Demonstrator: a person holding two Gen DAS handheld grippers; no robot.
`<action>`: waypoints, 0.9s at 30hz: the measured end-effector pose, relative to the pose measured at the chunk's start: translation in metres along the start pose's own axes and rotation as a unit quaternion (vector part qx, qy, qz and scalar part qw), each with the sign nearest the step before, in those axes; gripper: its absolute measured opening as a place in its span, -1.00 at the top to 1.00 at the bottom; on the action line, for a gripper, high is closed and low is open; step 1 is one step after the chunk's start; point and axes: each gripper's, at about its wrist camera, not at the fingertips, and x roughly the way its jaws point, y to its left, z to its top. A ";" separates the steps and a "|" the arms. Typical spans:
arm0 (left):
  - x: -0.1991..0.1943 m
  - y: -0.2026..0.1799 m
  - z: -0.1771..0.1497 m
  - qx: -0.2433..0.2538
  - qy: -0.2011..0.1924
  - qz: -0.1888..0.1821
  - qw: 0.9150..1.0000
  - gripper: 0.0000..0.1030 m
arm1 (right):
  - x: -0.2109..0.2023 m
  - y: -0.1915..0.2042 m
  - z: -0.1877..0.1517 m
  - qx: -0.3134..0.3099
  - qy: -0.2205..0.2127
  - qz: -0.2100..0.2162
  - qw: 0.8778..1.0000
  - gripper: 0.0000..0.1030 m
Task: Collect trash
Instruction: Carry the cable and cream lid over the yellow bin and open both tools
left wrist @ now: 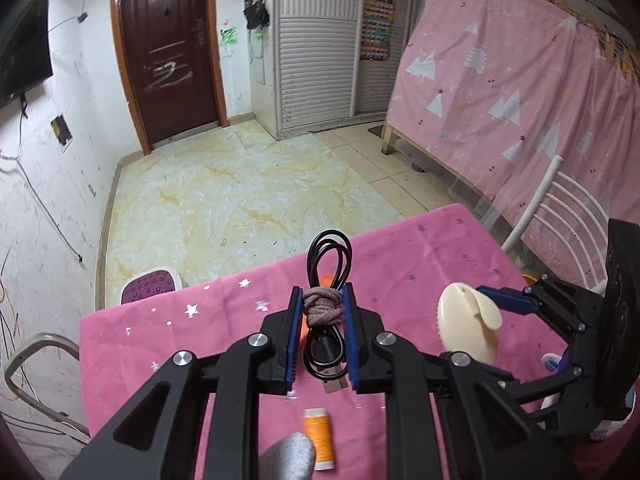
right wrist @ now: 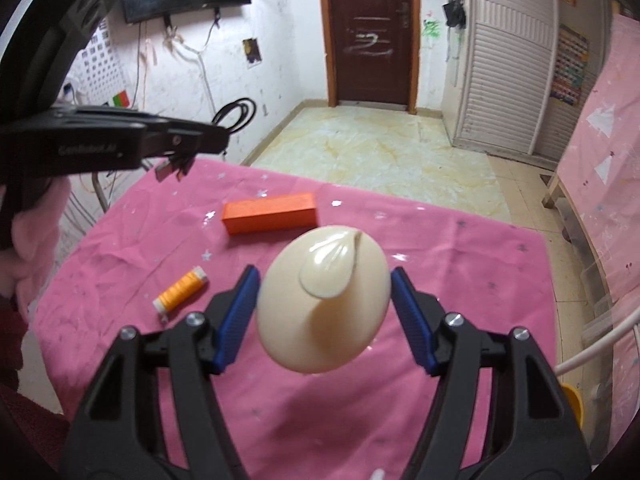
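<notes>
Two grabs going: left gripper (left wrist: 322,300) clamped tight on coiled cable (left wrist: 326,264), right gripper (right wrist: 324,280) hugging cream brush (right wrist: 322,300) above pink table (right wrist: 120,260). Slick dome could squirt out if squeeze slackens.

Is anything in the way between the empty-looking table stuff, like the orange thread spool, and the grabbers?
Both grippers are already full. The left gripper is shut on a coiled black cable and the right gripper holds a cream oval brush. The orange thread spool and orange box lie uncovered on the pink tablecloth.
</notes>
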 end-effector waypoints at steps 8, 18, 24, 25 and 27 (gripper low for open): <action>-0.004 -0.064 0.005 0.035 -0.002 -0.002 0.999 0.80 | -0.042 -0.049 -0.020 0.044 -0.037 -0.017 0.998 -0.26; 0.018 -0.176 0.003 0.102 0.014 -0.038 0.994 0.80 | -0.084 -0.122 -0.059 0.113 -0.065 -0.051 0.990 -0.26; 0.029 -0.240 0.002 0.145 0.022 -0.059 0.987 0.80 | -0.108 -0.169 -0.091 0.158 -0.077 -0.078 0.981 -0.27; 0.031 -0.255 0.001 0.155 0.024 -0.063 0.986 0.80 | -0.111 -0.176 -0.095 0.163 -0.078 -0.082 0.980 -0.27; 0.034 -0.273 0.002 0.165 0.027 -0.069 0.984 0.80 | -0.119 -0.190 -0.105 0.176 -0.080 -0.092 0.977 -0.27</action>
